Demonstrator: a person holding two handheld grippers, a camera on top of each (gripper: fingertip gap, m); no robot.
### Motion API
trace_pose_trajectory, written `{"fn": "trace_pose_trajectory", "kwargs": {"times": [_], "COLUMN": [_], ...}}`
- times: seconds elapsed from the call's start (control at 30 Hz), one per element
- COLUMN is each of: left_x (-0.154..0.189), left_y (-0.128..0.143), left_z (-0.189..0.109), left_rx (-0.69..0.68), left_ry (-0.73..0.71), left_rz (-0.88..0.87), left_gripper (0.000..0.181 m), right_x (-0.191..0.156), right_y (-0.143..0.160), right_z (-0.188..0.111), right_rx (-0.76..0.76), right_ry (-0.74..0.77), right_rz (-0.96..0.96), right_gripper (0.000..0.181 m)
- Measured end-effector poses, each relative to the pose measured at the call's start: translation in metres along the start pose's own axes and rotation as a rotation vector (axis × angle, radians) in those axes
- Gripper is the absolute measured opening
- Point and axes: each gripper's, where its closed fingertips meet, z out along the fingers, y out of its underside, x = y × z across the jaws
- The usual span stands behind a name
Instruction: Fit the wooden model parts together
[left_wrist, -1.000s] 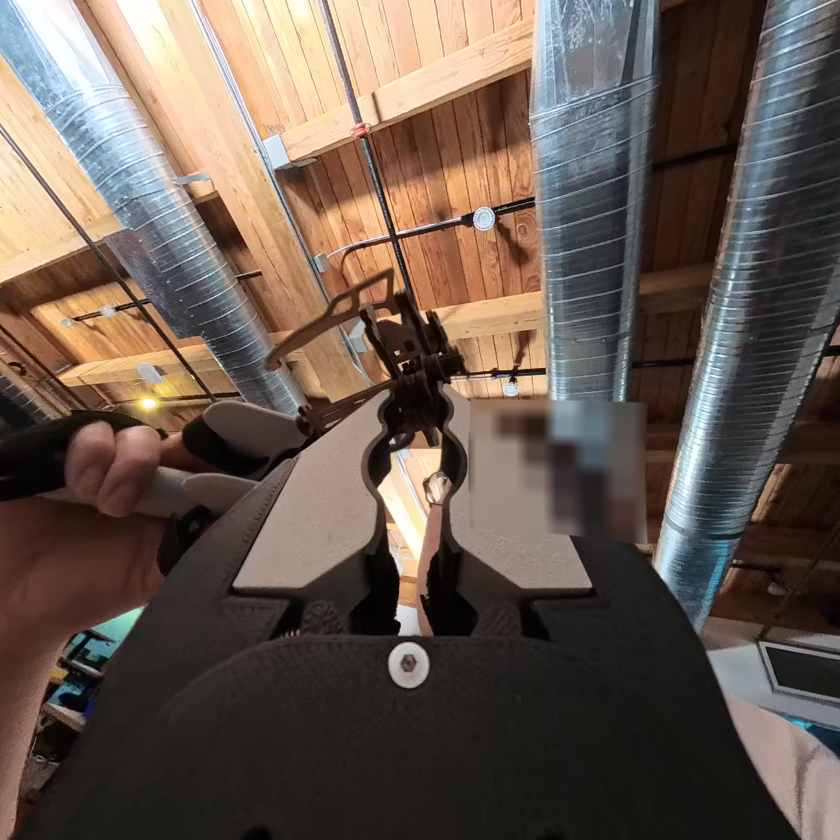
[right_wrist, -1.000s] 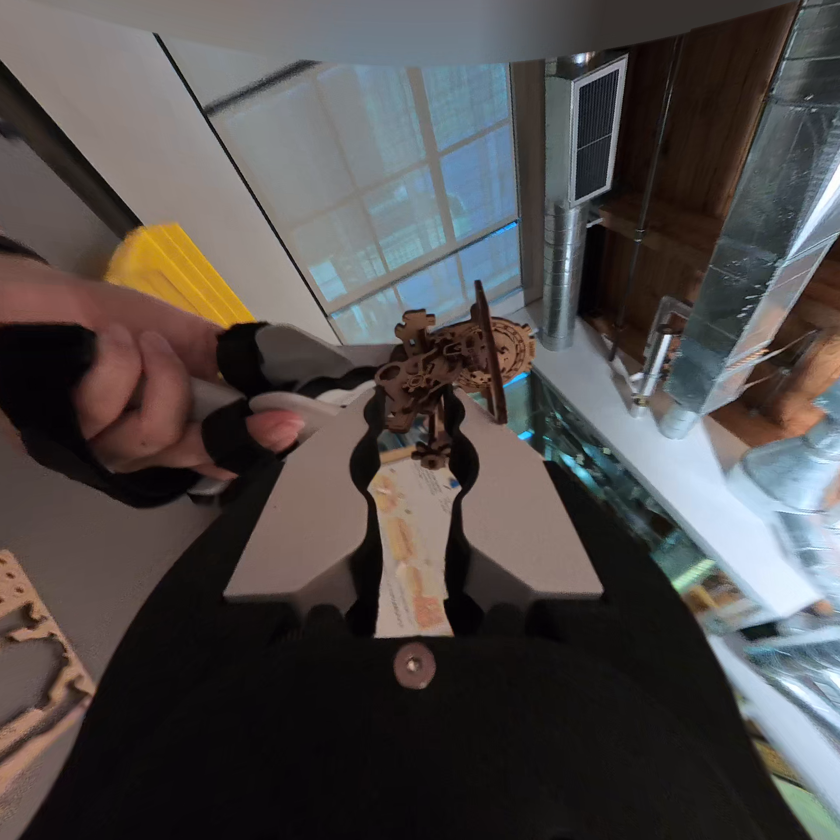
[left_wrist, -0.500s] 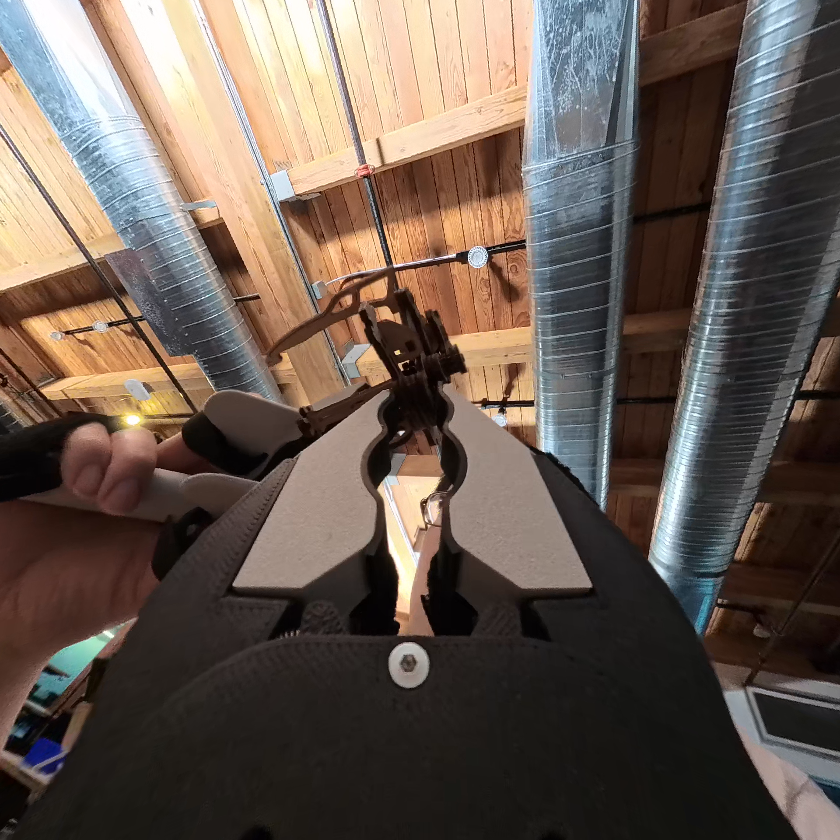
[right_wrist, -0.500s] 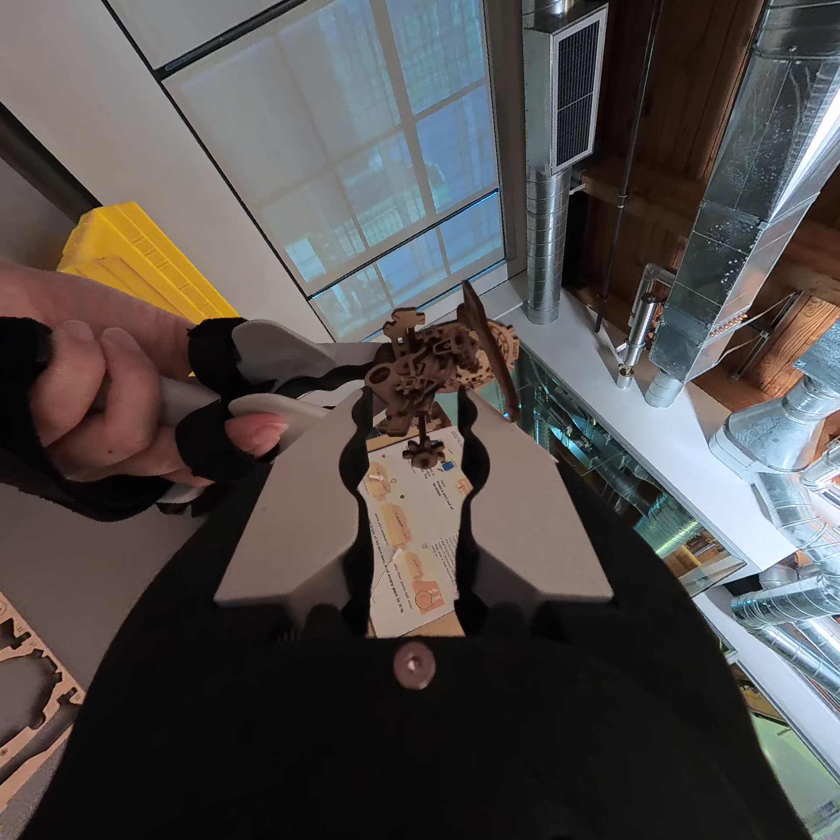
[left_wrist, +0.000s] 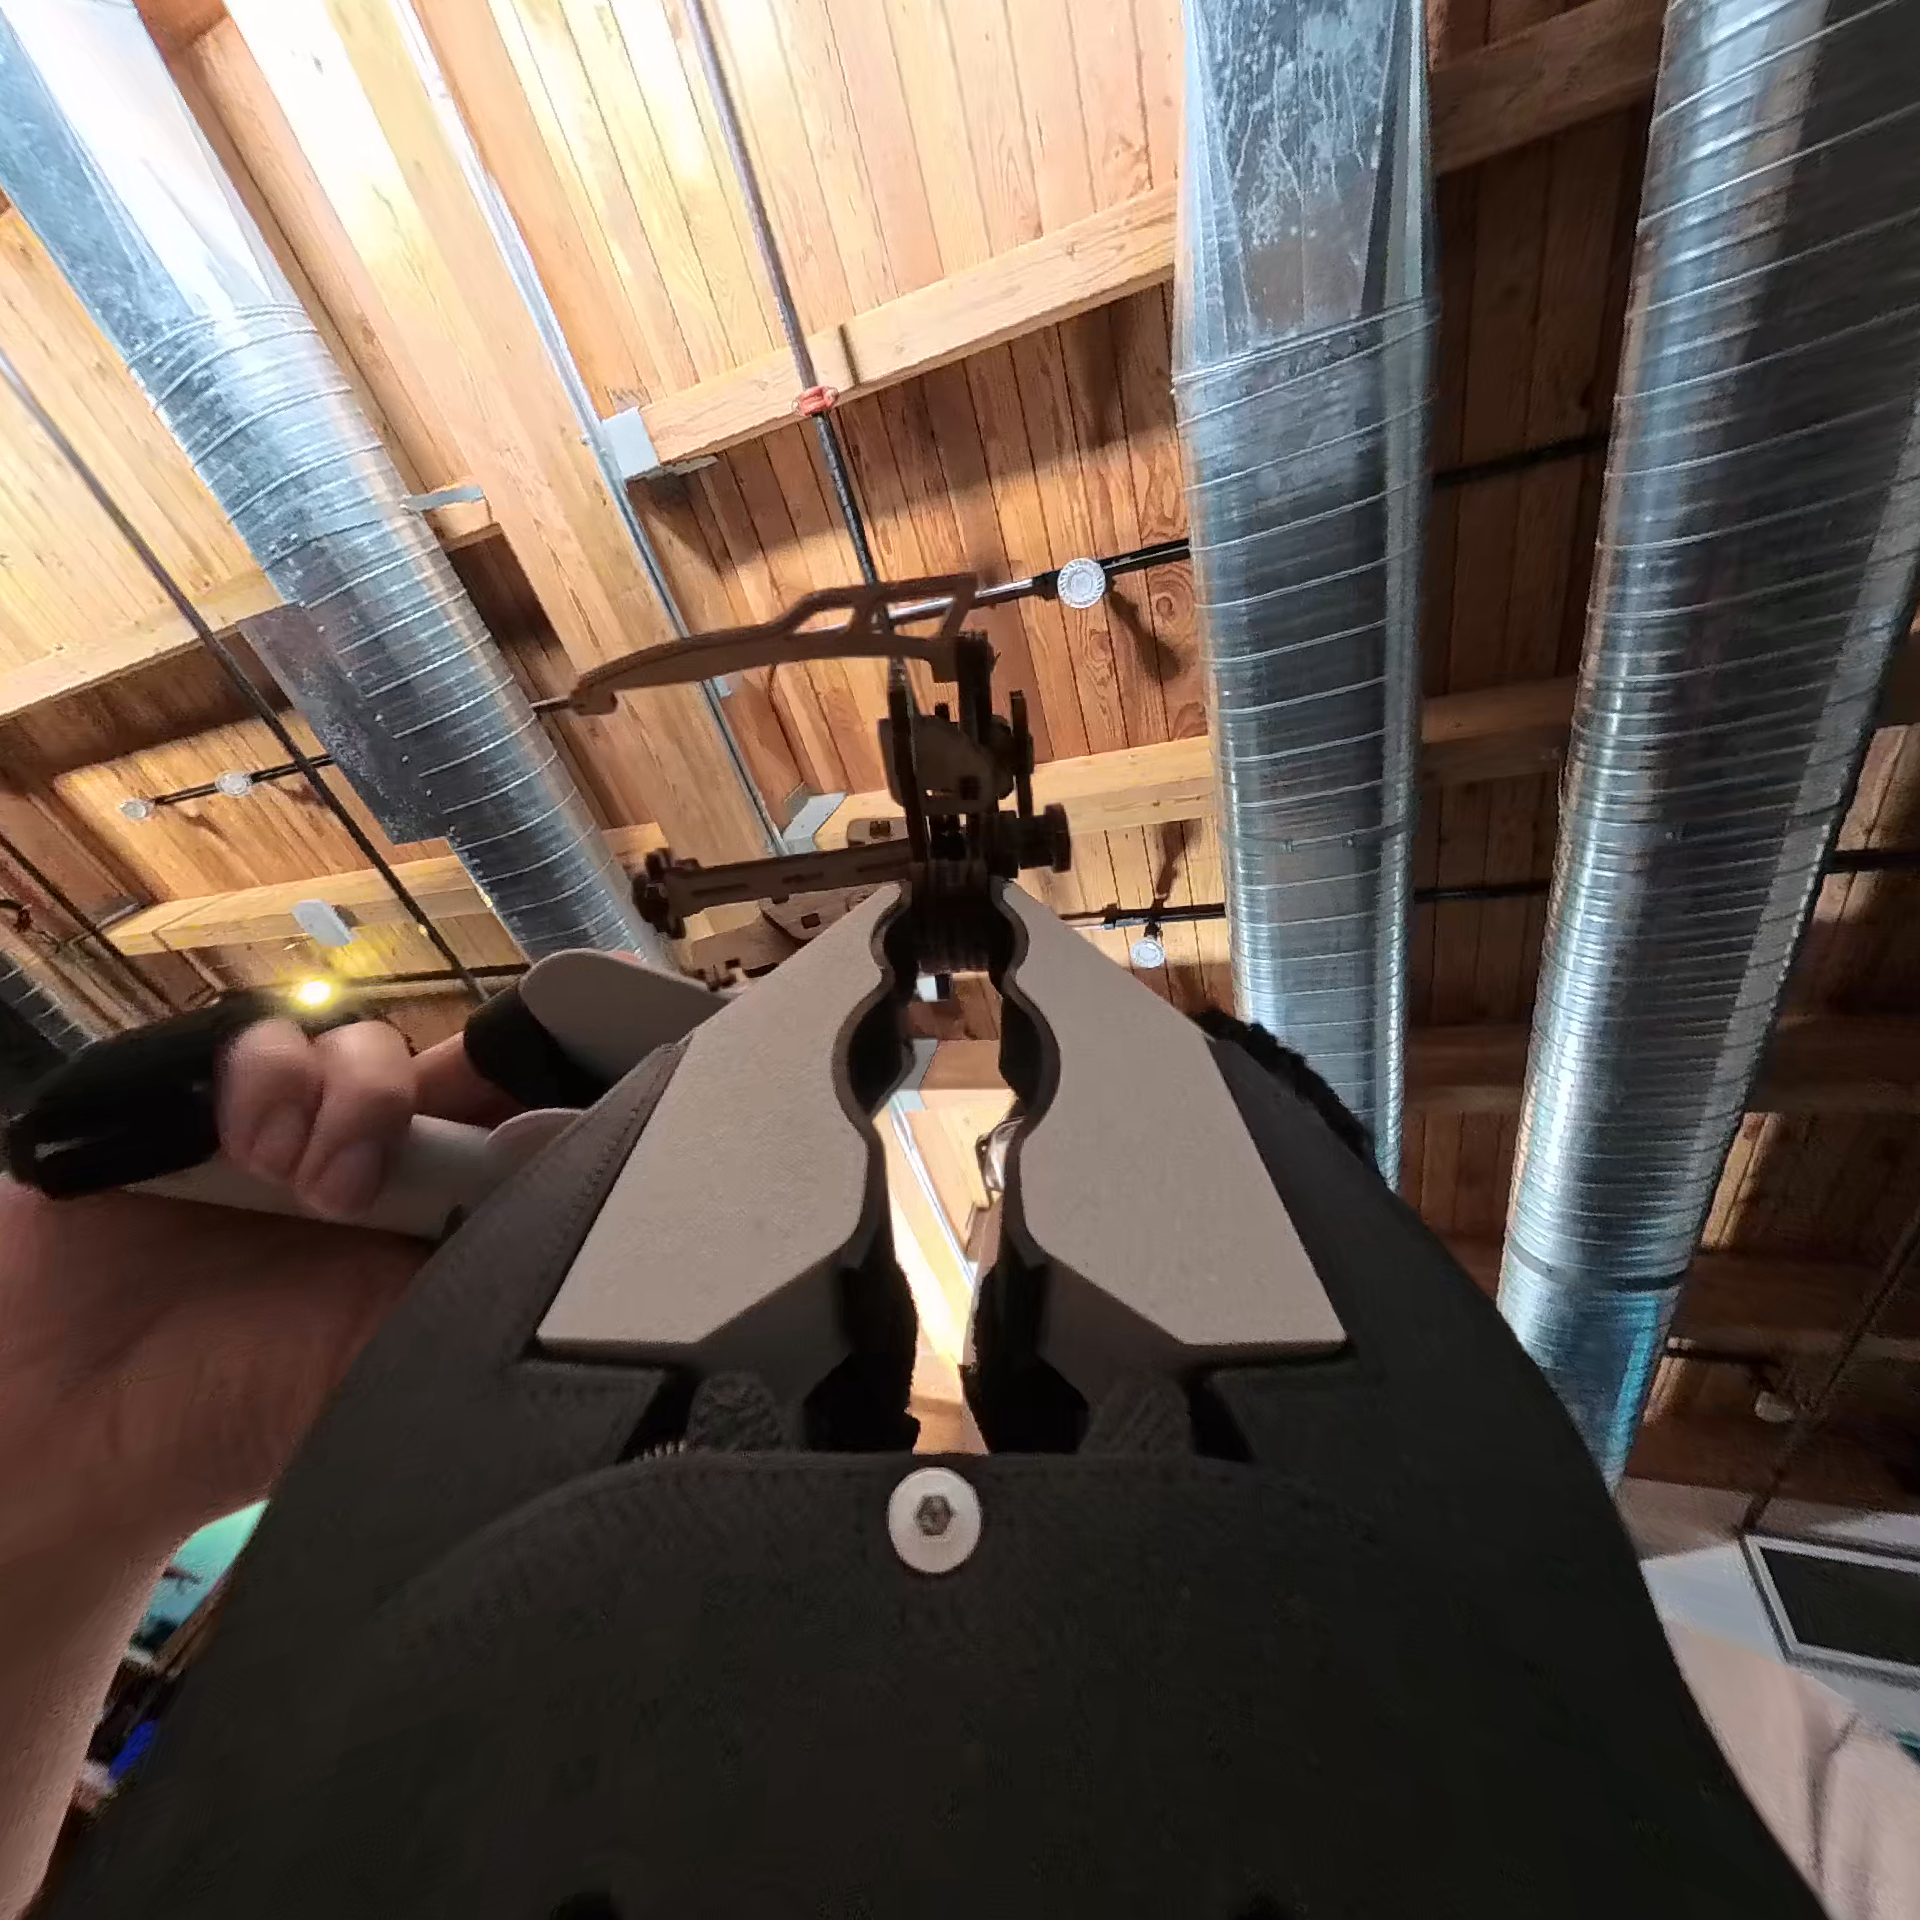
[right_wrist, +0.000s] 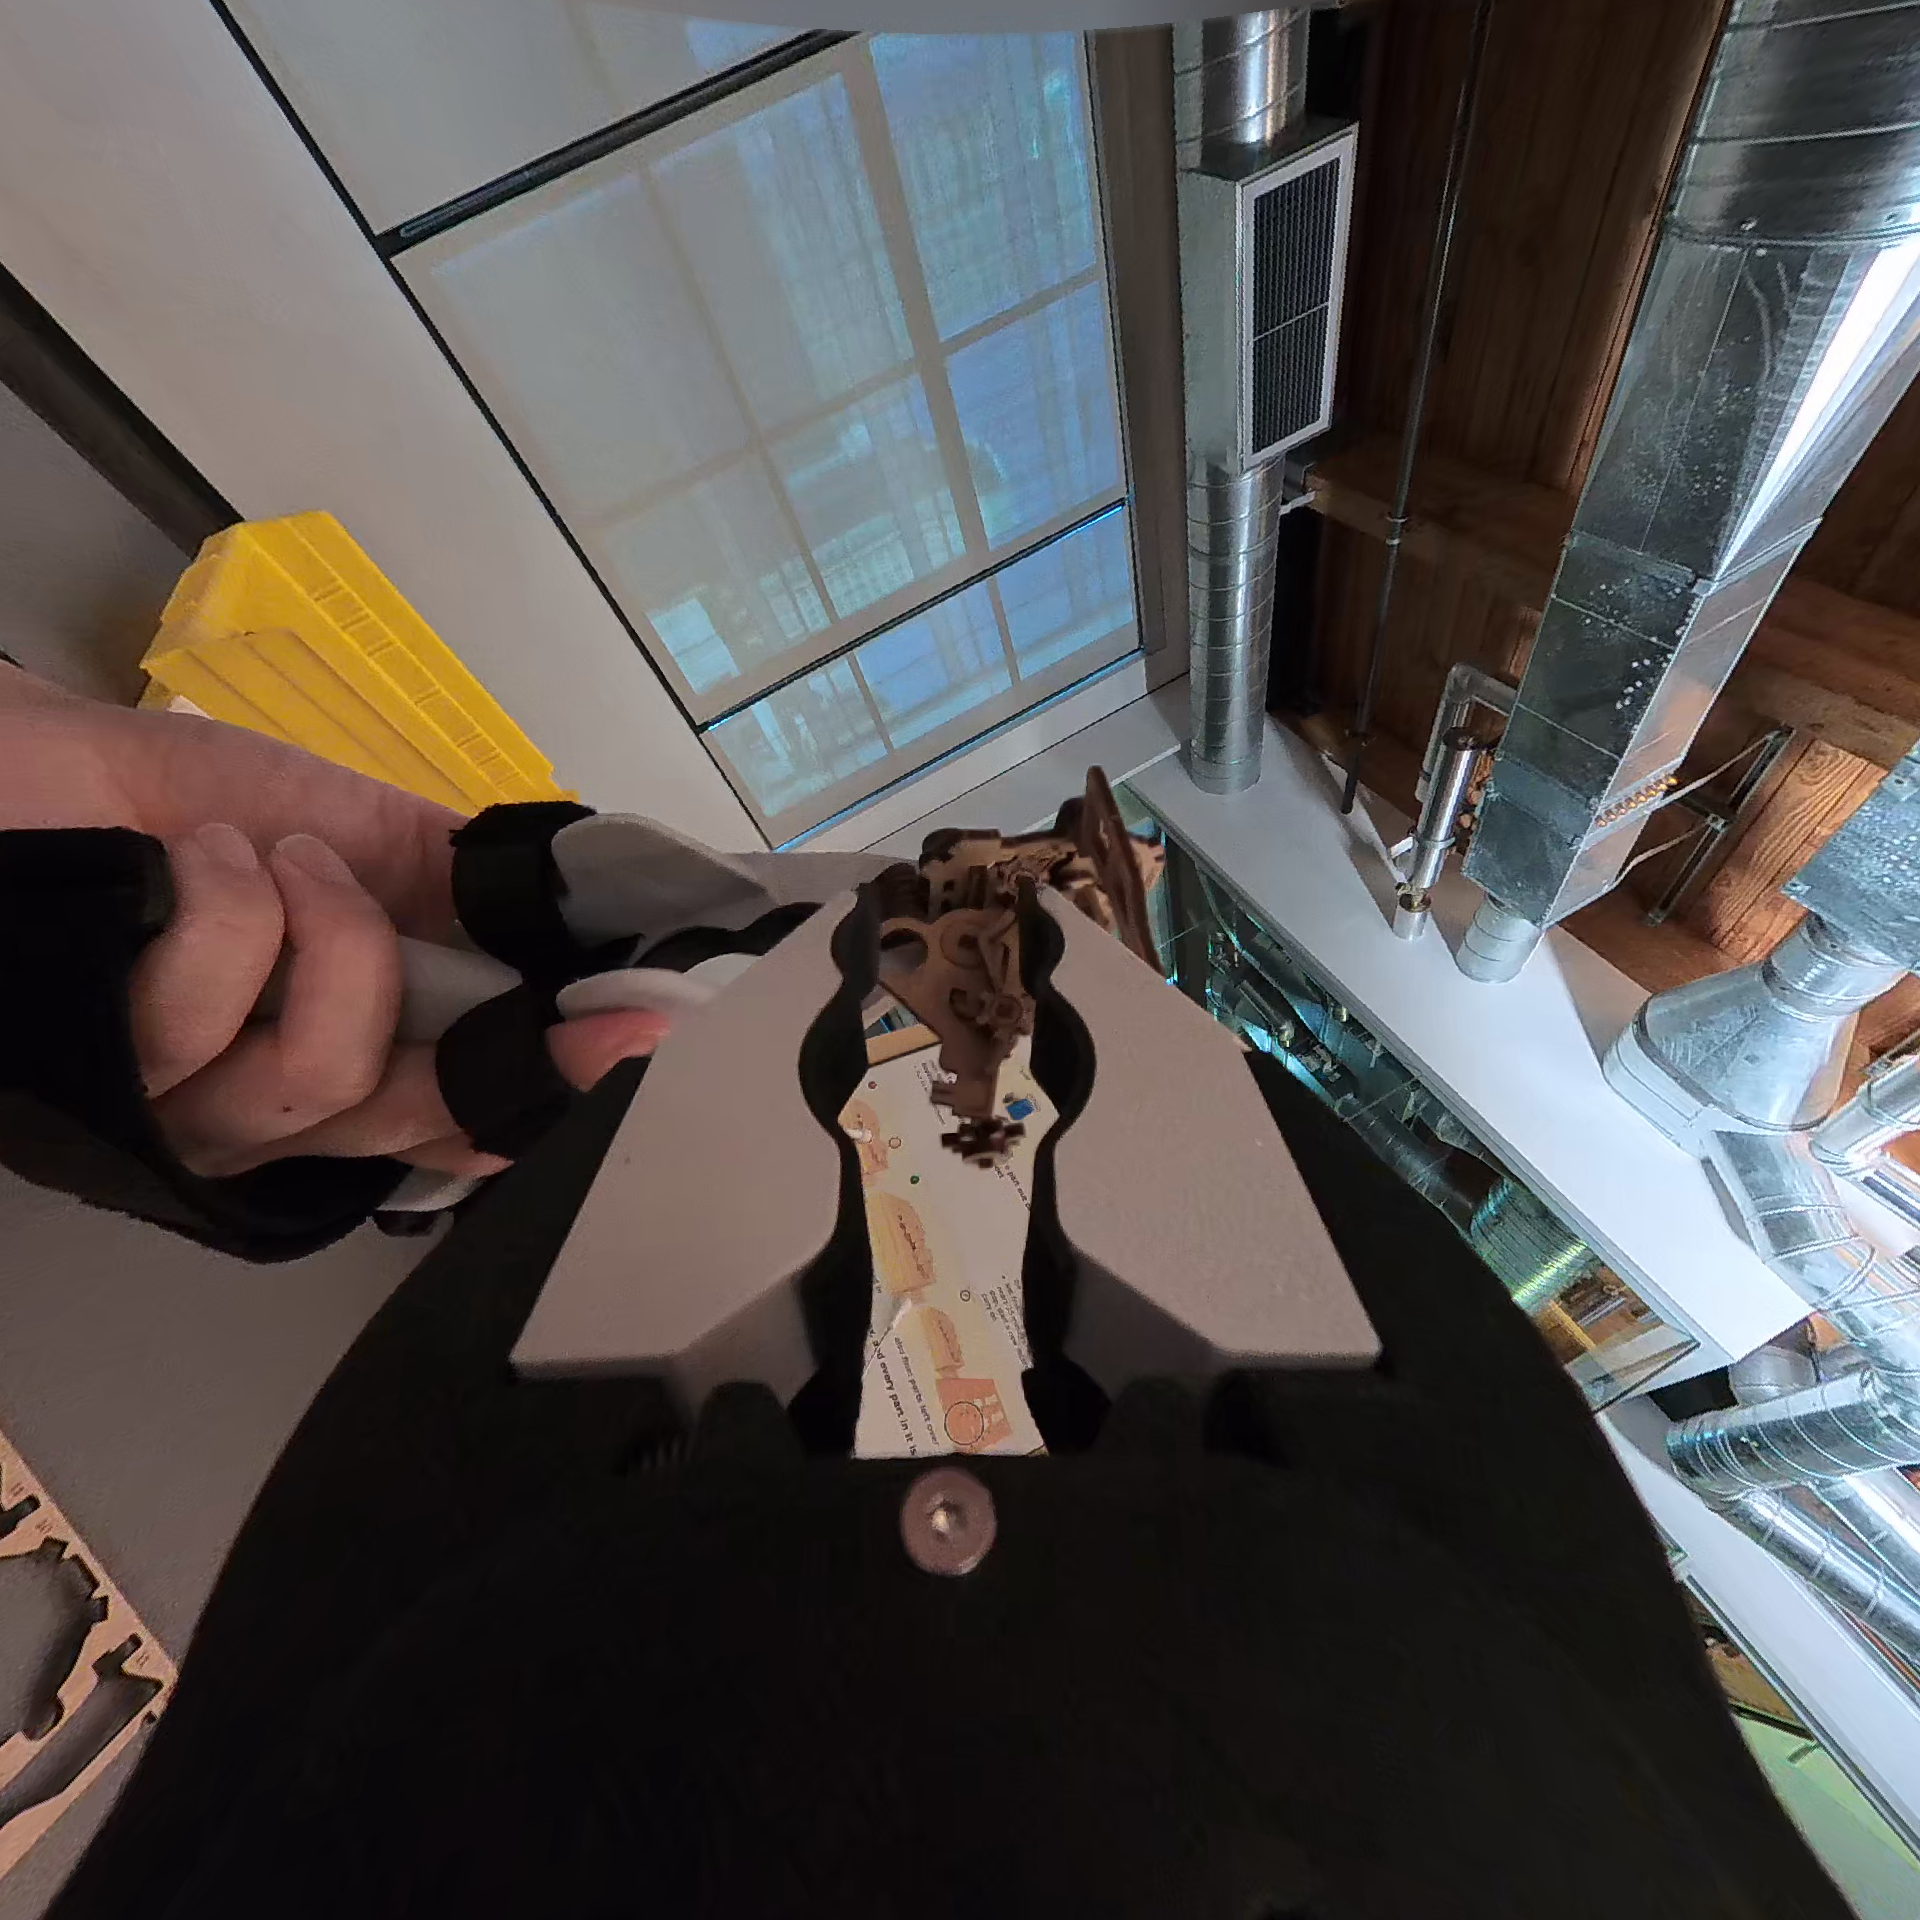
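You have both tools raised toward the ceiling ducts (left_wrist: 1299, 520), likely so light falls through the joints. Your left gripper (left_wrist: 948, 914) has its jaws nearly closed, pinching the layered base of the wooden model (left_wrist: 951, 769), which stands up beyond them. Your right gripper (right_wrist: 951, 914) has its jaws narrowly parted around the same model's geared side, steadying it over the instruction sheet (right_wrist: 935, 1299).

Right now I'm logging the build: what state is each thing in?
Dark brown laser-cut wooden model: partly assembled, held up in the air by both tongs.
Left tongs: shut on the model's base.
Right tongs: shut on the model.
Pale plywood parts sheet: flat, several parts already punched out.
Printed instruction sheet: lying open below.
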Motion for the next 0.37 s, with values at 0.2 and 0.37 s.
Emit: {"fn": "trace_pose_trajectory", "kwargs": {"times": [0.2,0.37], "left_x": [0.009,0.018], "left_y": [-0.005,0.006], "left_z": [0.001,0.004], "left_rx": [0.028,-0.084], "left_ry": [0.061,0.162], "left_rz": [-0.042,-0.112], "left_gripper": [0.01,0.009], "right_x": [0.003,0.018], "right_y": [0.001,-0.013], "right_z": [0.001,-0.014], "right_rx": [0.001,0.043], "right_ry": [0.04,0.078], "right_rz": [-0.009,-0.026], "right_gripper": [0.025,0.018]}}
